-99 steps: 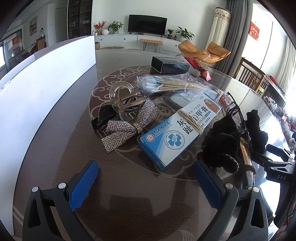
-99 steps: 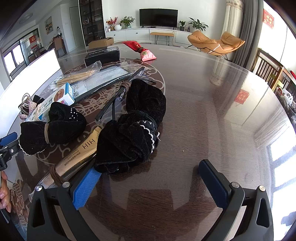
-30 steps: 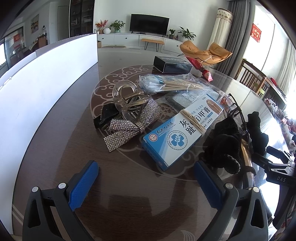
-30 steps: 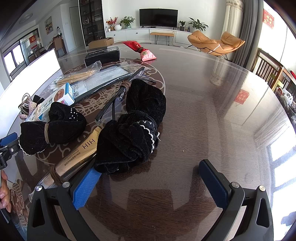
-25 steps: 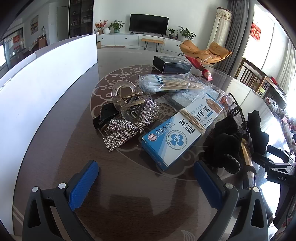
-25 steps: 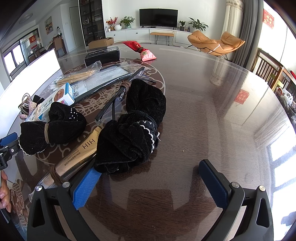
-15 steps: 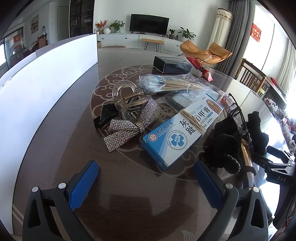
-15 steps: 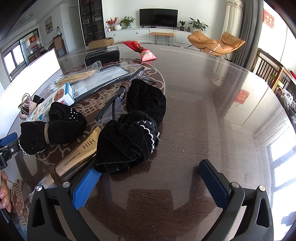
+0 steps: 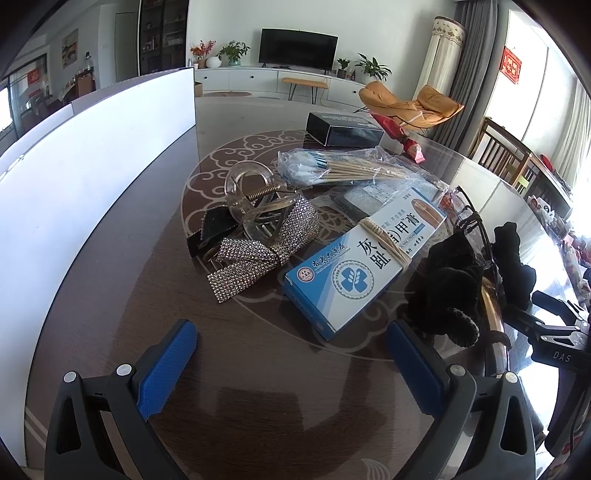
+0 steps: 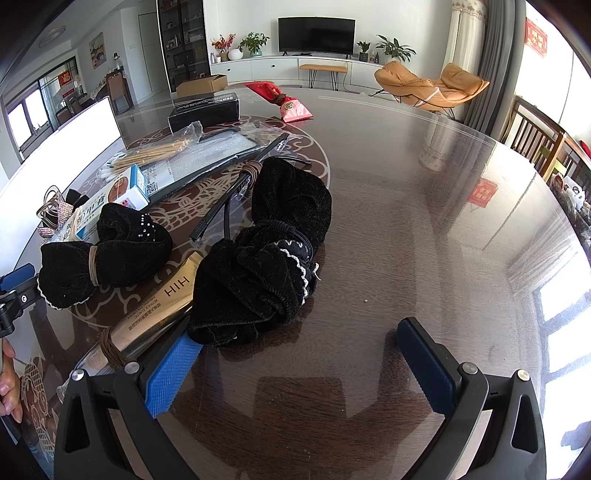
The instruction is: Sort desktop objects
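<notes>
Both wrist cameras sit low over the round table [image 9: 110,295], facing the television [image 10: 316,35]. The left view is close to the blue-and-white box [image 9: 364,254]; both share it [image 10: 110,206].

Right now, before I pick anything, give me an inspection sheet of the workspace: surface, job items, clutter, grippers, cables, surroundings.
Surface: dark glossy round table, patterned centre; bare on the right.
Job's things: blue-and-white medicine box with a rubber band round it; rhinestone bow touching a clear hair claw; bag of cotton swabs; two black velvet scrunchies; gold tube partly under the bigger one; black box.
Clutter: red packet.
Grippers: left gripper open, empty; right gripper open, empty, its left finger by the tube.
Cables: nothing seen.
Surroundings: white board on the left; TV, orange chair behind.
</notes>
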The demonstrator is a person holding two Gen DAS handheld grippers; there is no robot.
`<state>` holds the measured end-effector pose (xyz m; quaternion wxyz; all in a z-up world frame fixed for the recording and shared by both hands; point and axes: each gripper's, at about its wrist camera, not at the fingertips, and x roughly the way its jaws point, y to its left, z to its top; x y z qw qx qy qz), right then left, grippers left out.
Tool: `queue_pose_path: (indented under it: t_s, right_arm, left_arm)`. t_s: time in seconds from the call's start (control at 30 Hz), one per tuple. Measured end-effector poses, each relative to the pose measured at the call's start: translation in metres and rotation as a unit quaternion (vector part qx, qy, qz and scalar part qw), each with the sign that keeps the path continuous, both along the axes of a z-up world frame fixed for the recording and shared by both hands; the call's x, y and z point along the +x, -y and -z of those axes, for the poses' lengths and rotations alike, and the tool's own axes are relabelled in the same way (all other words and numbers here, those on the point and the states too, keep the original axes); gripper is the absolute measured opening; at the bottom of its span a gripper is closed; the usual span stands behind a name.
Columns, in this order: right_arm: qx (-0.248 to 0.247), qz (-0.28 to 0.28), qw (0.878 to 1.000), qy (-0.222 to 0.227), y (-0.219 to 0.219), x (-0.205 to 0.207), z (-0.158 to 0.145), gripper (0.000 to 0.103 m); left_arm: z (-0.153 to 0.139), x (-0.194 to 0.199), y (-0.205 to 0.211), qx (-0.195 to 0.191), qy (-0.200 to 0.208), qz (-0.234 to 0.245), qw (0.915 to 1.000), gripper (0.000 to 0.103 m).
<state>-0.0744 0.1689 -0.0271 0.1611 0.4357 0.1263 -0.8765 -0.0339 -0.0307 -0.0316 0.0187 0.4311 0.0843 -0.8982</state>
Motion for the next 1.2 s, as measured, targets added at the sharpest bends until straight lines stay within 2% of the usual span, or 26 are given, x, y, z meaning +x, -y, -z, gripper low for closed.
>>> queue_pose_path:
  t_s: [0.6,0.9,1.2]
  right_arm:
    - [0.0,0.0,1.0,0.0,-0.001,0.001,0.0,0.103]
    - [0.0,0.0,1.0,0.0,-0.001,0.001,0.0,0.103]
    - [-0.001,0.001,1.0,-0.001,-0.001,0.001,0.0,0.103]
  left_arm:
    - [-0.002,0.002,0.0,0.006,-0.009,0.006,0.9999,0.103]
    - [-0.002,0.002,0.003,-0.016,0.006,0.06,0.9981,0.103]
    - [0.001,0.013,0.015,-0.001,0.012,0.081,0.9966,0.103]
